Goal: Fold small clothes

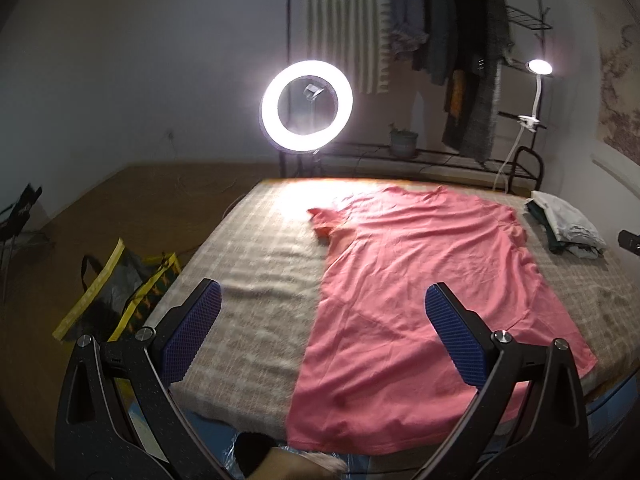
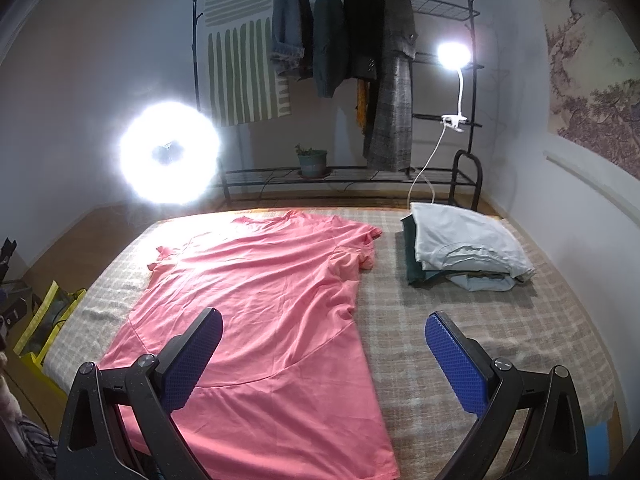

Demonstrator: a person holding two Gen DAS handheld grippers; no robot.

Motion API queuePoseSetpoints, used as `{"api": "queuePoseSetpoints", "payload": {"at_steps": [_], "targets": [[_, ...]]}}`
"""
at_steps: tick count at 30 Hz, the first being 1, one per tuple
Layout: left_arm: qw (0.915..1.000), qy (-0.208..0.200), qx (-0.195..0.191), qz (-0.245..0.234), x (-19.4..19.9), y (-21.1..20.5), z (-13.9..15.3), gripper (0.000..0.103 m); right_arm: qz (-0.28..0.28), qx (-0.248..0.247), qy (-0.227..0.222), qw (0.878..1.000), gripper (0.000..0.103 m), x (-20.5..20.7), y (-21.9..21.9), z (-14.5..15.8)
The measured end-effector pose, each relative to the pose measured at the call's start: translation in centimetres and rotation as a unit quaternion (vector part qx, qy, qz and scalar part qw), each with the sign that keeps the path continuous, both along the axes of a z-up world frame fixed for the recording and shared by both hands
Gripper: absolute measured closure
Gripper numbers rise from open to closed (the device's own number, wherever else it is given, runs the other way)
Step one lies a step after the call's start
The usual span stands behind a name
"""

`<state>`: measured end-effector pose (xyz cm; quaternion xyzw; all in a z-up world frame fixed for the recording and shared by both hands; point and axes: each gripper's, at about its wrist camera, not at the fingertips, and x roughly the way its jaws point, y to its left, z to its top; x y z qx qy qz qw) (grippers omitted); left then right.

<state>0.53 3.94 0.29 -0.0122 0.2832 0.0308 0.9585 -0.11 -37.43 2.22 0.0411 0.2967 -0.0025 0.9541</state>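
Note:
A pink T-shirt [image 1: 420, 292] lies spread flat on the checked bed cover [image 1: 256, 272], neck towards the far edge, hem at the near edge. It also shows in the right wrist view [image 2: 264, 300]. My left gripper [image 1: 322, 308] is open and empty, held above the shirt's near left part. My right gripper [image 2: 324, 334] is open and empty, above the shirt's near right edge. Both sleeves lie out to the sides, slightly rumpled.
A pile of folded clothes [image 2: 464, 248] sits at the bed's far right corner. A lit ring light [image 1: 307, 105] and a clip lamp [image 2: 453, 56] stand beyond the bed by a clothes rack [image 2: 360, 60]. A yellow-edged bag [image 1: 116, 300] lies on the floor left.

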Motion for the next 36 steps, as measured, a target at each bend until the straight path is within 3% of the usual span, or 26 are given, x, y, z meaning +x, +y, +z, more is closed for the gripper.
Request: {"api": "queuePoseSetpoints", "payload": {"at_steps": [5, 8, 11, 15, 17, 22, 28, 31, 36], "targets": [[0.9991, 0.023, -0.012, 0.033, -0.2, 2.9, -2.6, 0.0, 0.018, 0.001, 0.014, 1.0, 0.005, 2.0, 1.4, -0.1], [0.9982, 0.035, -0.023, 0.044, -0.9, 4.4, -4.3, 0.007, 0.046, 0.018, 0.012, 0.999, 0.005, 3.7, 2.9, 0.7], [0.9942, 0.067, -0.069, 0.047, -1.4, 6.0, -6.3, 0.02, 0.092, 0.037, 0.016, 0.995, 0.011, 5.7, 5.1, 1.8], [0.9795, 0.13, -0.144, 0.053, -1.7, 7.8, -9.9, 0.035, 0.143, 0.028, 0.029, 0.989, 0.023, 8.8, 8.8, 2.9], [0.9659, 0.172, -0.186, 0.053, -1.6, 8.2, -12.3, 0.042, 0.164, 0.025, 0.035, 0.986, 0.026, 10.1, 10.4, 3.4], [0.9408, 0.236, -0.236, 0.059, -1.5, 8.4, -16.5, 0.044, 0.213, 0.046, 0.038, 0.975, 0.027, 13.6, 13.7, 5.5], [0.9319, 0.258, -0.249, 0.054, -1.0, 8.0, -18.0, 0.044, 0.257, 0.083, 0.045, 0.962, 0.027, 18.1, 18.4, 6.8], [0.9246, 0.264, -0.268, 0.061, -0.6, 8.4, -18.7, 0.044, 0.263, 0.09, 0.068, 0.958, 0.027, 20.8, 21.0, 5.5], [0.923, 0.269, -0.27, 0.054, 0.2, 8.0, -19.0, 0.052, 0.261, 0.091, 0.119, 0.954, 0.027, 26.2, 25.6, 0.9]]}}
